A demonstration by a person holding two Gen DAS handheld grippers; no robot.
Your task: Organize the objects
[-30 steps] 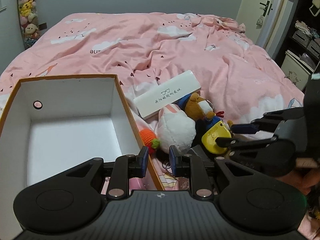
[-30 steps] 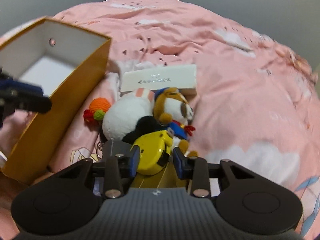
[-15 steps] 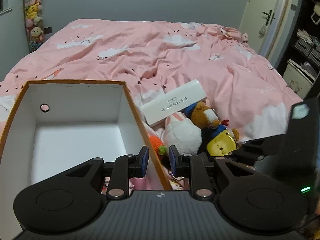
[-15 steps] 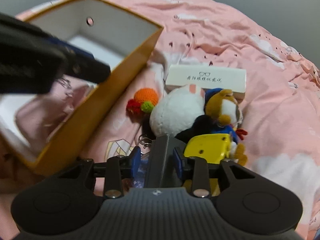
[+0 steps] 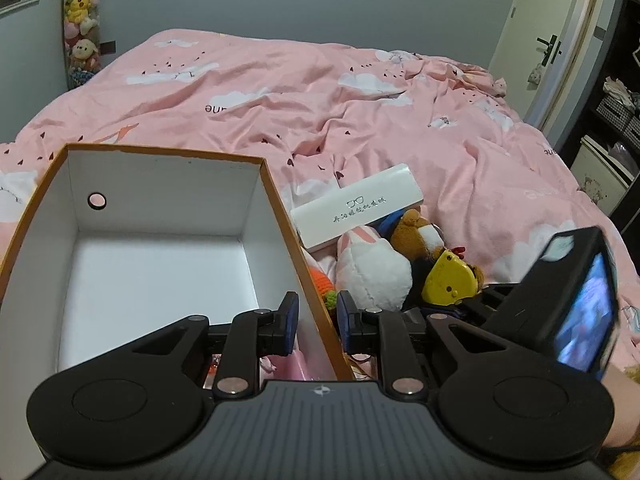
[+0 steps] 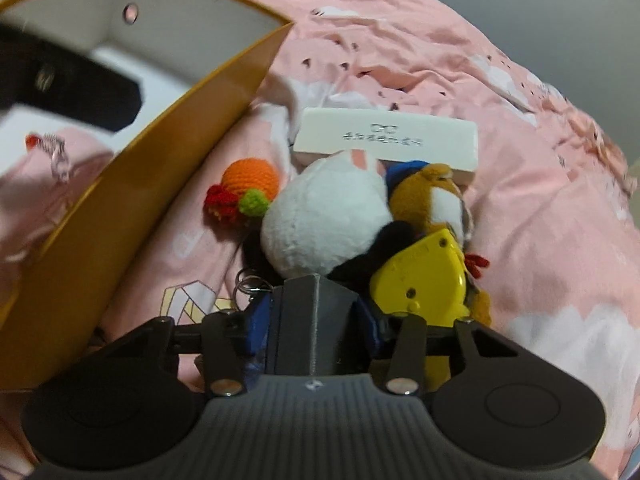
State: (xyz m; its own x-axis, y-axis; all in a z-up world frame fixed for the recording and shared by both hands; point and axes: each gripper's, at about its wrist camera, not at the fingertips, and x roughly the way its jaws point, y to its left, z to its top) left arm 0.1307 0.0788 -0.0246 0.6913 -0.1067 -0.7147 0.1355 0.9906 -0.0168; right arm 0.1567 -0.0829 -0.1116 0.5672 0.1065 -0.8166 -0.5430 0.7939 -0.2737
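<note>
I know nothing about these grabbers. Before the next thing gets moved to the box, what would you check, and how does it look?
1. Room in the box: ok, most of its floor is bare.
2. Left gripper astride the box's side wall: ok.
3. Left pads pinching that wall: cannot tell.
4. Right gripper around the dark grey block: ok; its jaws have just been opening, with the block between them.
5. Firm grip on the block: cannot tell.
6. Neighbours clear: not ok, the white plush and yellow toy crowd the block.
</note>
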